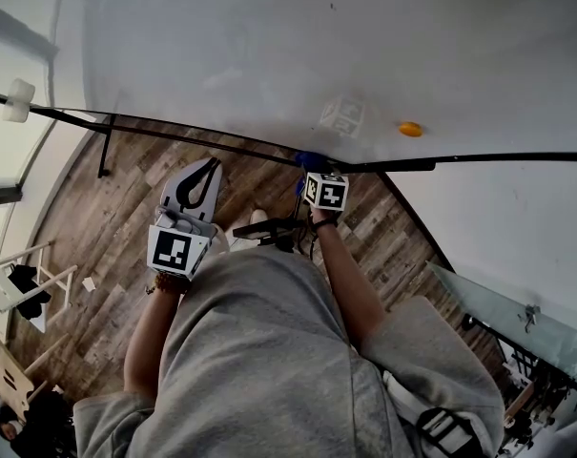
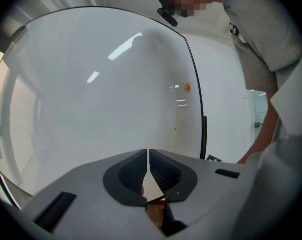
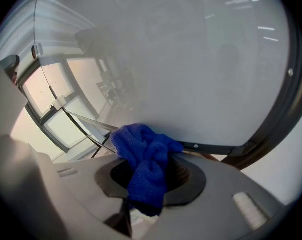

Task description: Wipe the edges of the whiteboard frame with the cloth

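Though barely visible overhead, the cloth [image 3: 141, 145] sits pinched in the right gripper [image 3: 153, 176]

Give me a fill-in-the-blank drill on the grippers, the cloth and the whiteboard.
1. The right gripper is shut on a ____ cloth.
2. The cloth lies against the ____ frame of the whiteboard.
3. The left gripper, jaws together, holds ____.
4. A small ____ dot sits on the whiteboard.
Missing words: blue; black; nothing; orange.
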A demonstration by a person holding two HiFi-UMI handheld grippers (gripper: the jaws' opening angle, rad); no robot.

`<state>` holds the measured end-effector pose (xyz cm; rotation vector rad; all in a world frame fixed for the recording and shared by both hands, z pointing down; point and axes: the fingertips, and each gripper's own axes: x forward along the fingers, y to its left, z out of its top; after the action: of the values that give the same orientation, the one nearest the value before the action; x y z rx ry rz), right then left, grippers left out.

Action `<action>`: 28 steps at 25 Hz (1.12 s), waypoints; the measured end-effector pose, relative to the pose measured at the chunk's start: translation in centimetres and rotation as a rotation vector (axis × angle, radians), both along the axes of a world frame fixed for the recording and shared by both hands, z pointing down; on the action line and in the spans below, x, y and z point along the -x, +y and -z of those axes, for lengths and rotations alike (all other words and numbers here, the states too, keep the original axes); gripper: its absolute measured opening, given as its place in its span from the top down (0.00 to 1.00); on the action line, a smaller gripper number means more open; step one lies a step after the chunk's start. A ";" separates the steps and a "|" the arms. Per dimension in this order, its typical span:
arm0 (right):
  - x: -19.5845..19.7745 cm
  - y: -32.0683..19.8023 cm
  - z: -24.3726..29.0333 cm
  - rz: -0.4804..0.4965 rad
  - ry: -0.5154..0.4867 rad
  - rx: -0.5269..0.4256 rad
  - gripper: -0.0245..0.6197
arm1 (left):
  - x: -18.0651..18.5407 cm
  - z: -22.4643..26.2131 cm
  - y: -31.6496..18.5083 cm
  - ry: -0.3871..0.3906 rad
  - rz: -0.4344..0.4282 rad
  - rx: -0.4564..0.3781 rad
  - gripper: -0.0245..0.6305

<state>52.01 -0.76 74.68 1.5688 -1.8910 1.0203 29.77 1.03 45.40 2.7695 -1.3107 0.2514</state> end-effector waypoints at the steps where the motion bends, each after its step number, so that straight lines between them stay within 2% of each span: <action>1: 0.2 0.0 0.0 0.002 -0.001 0.001 0.75 | 0.3 -0.1 0.0 -0.002 0.009 0.011 0.93; 10: 2.4 -0.7 0.2 0.004 -0.021 0.006 0.75 | 2.2 0.1 0.0 -0.006 0.029 0.000 0.93; 15: 3.0 -0.9 0.2 0.001 -0.025 0.011 0.75 | 3.6 -0.3 0.2 -0.031 0.058 0.054 0.93; 22: 4.6 -1.4 0.3 0.007 -0.042 0.015 0.75 | 5.3 -0.3 0.0 0.004 0.097 0.009 0.93; 25: 5.4 -1.6 0.3 0.008 -0.048 0.017 0.75 | 6.1 -0.4 0.2 -0.010 0.104 0.052 0.93; 28: 6.0 -1.8 0.2 0.006 -0.057 0.019 0.75 | 6.9 -0.4 0.1 -0.001 0.118 0.058 0.93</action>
<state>45.99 -2.56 74.45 1.5374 -1.9169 1.0887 22.91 1.09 45.79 2.6335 -1.4362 0.2789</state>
